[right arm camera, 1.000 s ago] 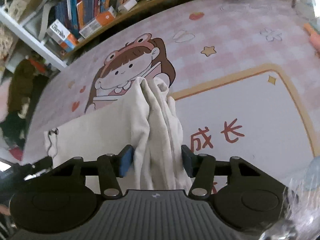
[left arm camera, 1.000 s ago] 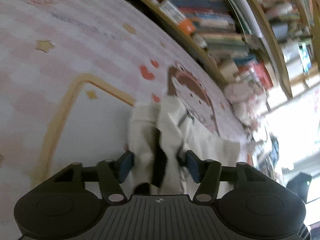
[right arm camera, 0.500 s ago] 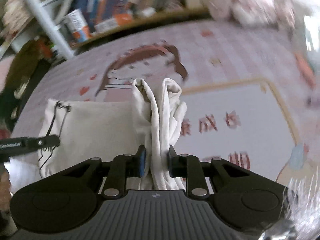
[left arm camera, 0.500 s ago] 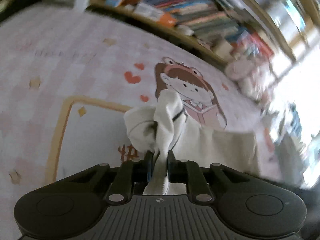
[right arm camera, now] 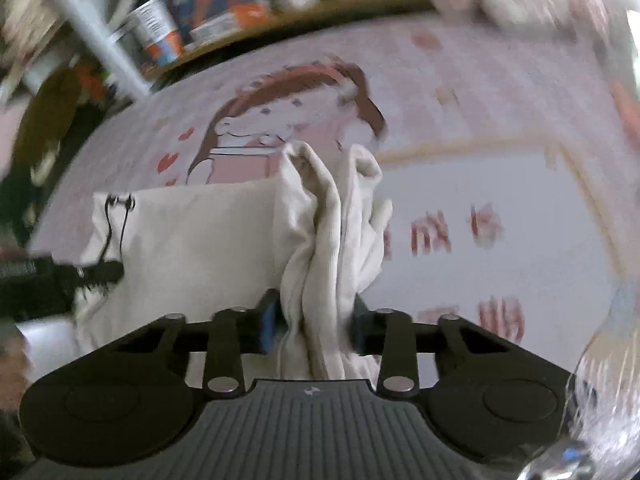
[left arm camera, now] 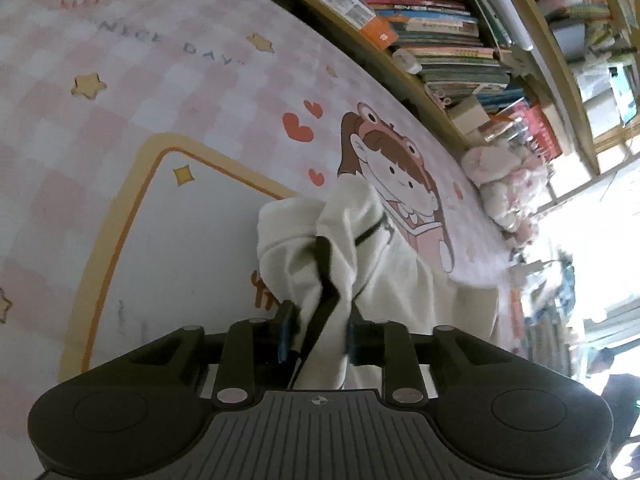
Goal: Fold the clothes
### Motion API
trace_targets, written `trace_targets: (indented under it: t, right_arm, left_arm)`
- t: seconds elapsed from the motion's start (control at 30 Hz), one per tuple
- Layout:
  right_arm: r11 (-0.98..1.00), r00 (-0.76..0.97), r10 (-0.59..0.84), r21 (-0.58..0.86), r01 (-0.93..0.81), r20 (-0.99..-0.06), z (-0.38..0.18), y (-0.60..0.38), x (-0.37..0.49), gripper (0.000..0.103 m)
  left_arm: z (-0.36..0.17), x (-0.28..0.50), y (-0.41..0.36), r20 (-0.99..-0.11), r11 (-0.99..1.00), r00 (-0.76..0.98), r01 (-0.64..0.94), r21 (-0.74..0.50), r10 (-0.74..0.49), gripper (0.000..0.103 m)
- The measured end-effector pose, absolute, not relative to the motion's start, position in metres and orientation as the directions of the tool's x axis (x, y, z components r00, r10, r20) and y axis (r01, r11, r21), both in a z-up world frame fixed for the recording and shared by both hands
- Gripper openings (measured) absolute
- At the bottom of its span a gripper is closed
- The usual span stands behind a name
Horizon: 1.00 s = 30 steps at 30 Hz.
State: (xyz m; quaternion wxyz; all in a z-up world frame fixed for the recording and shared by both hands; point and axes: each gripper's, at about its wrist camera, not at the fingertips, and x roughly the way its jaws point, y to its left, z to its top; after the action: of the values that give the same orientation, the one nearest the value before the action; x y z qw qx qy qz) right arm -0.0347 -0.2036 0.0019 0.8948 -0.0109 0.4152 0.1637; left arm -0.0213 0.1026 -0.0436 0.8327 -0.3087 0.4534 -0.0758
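Observation:
A cream garment with a black drawstring (left arm camera: 376, 232) lies on a pink cartoon play mat (left arm camera: 120, 128). My left gripper (left arm camera: 318, 338) is shut on a bunched corner of the cream garment (left arm camera: 344, 248), lifted off the mat. My right gripper (right arm camera: 314, 326) is shut on another bunched part of the same garment (right arm camera: 332, 216). In the right wrist view the garment stretches flat to the left, where the left gripper's dark body (right arm camera: 48, 280) shows near the drawstring (right arm camera: 118, 216). The right wrist view is motion-blurred.
A low wooden bookshelf (left arm camera: 440, 40) full of books runs along the mat's far edge. Plush toys (left arm camera: 504, 176) sit by the shelf's end. A clear plastic item (right arm camera: 600, 420) shows at the lower right of the right wrist view.
Both grippers closed on the garment between one second and half a second ago. Since then both have kept hold and moved, lifting the bunched cloth; the jaws now stand slightly wider around thicker cloth.

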Motion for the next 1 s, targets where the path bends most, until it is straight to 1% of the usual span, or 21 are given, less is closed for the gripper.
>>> trace_targets:
  t: [0.1,0.13,0.17,0.2,0.23,0.27,0.33,0.4,0.43,0.53,0.63,0.67,0.7,0.77,0.8,0.87,1.0]
  right_arm:
    - [0.933,0.628,0.27,0.036,-0.359,-0.729,0.005,-0.192,-0.038,0.021]
    - [0.926,0.637,0.266,0.009,-0.377,-0.723,0.007,-0.188,-0.04,0.021]
    - [0.927,0.635,0.265,0.012,-0.374,-0.725,0.006,-0.188,-0.039,0.021]
    - [0.937,0.621,0.268,0.049,-0.346,-0.737,0.002,-0.194,-0.037,0.022]
    - [0.945,0.606,0.271,0.086,-0.316,-0.748,-0.001,-0.199,-0.034,0.022]
    - [0.951,0.592,0.275,0.122,-0.285,-0.758,-0.004,-0.205,-0.032,0.024]
    - [0.956,0.562,0.285,0.192,-0.22,-0.777,-0.011,-0.216,-0.027,0.03]
    - [0.955,0.539,0.298,0.255,-0.155,-0.788,-0.015,-0.228,-0.024,0.042]
    - [0.951,0.528,0.306,0.284,-0.124,-0.792,-0.018,-0.234,-0.022,0.044]
    - [0.931,0.5,0.342,0.36,-0.064,-0.795,-0.025,-0.245,-0.018,0.047]
    - [0.934,0.498,0.343,0.348,-0.087,-0.796,-0.025,-0.24,-0.017,0.049]
    - [0.933,0.495,0.348,0.344,-0.103,-0.796,-0.025,-0.237,-0.016,0.048]
    - [0.932,0.492,0.354,0.341,-0.119,-0.796,-0.025,-0.233,-0.016,0.036]
    - [0.926,0.492,0.372,0.354,-0.134,-0.787,-0.025,-0.231,-0.015,0.029]
    - [0.925,0.502,0.373,0.35,-0.144,-0.78,-0.022,-0.232,-0.017,0.023]
    - [0.925,0.521,0.376,0.343,-0.163,-0.767,-0.017,-0.233,-0.021,0.02]
    - [0.924,0.573,0.378,0.338,-0.179,-0.727,-0.002,-0.239,-0.031,0.019]
  left_arm:
    - [-0.025,-0.027,0.086,-0.72,0.874,0.596,-0.063,-0.483,-0.355,0.013]
    - [-0.023,-0.027,0.085,-0.722,0.882,0.596,-0.05,-0.469,-0.35,0.013]
    - [-0.025,-0.026,0.088,-0.723,0.875,0.589,-0.056,-0.481,-0.36,0.014]
    - [-0.029,-0.024,0.093,-0.722,0.86,0.581,-0.073,-0.506,-0.376,0.015]
    - [-0.033,-0.022,0.098,-0.72,0.843,0.573,-0.089,-0.53,-0.392,0.02]
    - [-0.037,-0.021,0.102,-0.717,0.829,0.566,-0.1,-0.55,-0.407,0.02]
    - [-0.041,-0.021,0.107,-0.705,0.81,0.559,-0.097,-0.578,-0.436,0.022]
    - [-0.045,-0.02,0.112,-0.695,0.793,0.552,-0.096,-0.602,-0.461,0.024]
    - [-0.047,-0.019,0.113,-0.694,0.788,0.549,-0.098,-0.608,-0.466,0.026]
    - [-0.053,-0.016,0.115,-0.696,0.776,0.54,-0.117,-0.62,-0.474,0.032]
    - [-0.056,-0.013,0.113,-0.694,0.773,0.542,-0.122,-0.623,-0.474,0.033]
    - [-0.056,-0.012,0.113,-0.693,0.772,0.543,-0.122,-0.624,-0.474,0.03]
    - [-0.056,-0.012,0.111,-0.693,0.773,0.544,-0.121,-0.623,-0.474,0.029]
    - [-0.053,-0.012,0.109,-0.696,0.781,0.545,-0.114,-0.614,-0.468,0.018]
    - [-0.052,-0.012,0.107,-0.697,0.785,0.546,-0.111,-0.609,-0.464,0.016]
    - [-0.047,-0.015,0.104,-0.698,0.794,0.554,-0.103,-0.599,-0.454,0.013]
    - [-0.032,-0.022,0.097,-0.673,0.788,0.577,-0.081,-0.61,-0.462,0.012]
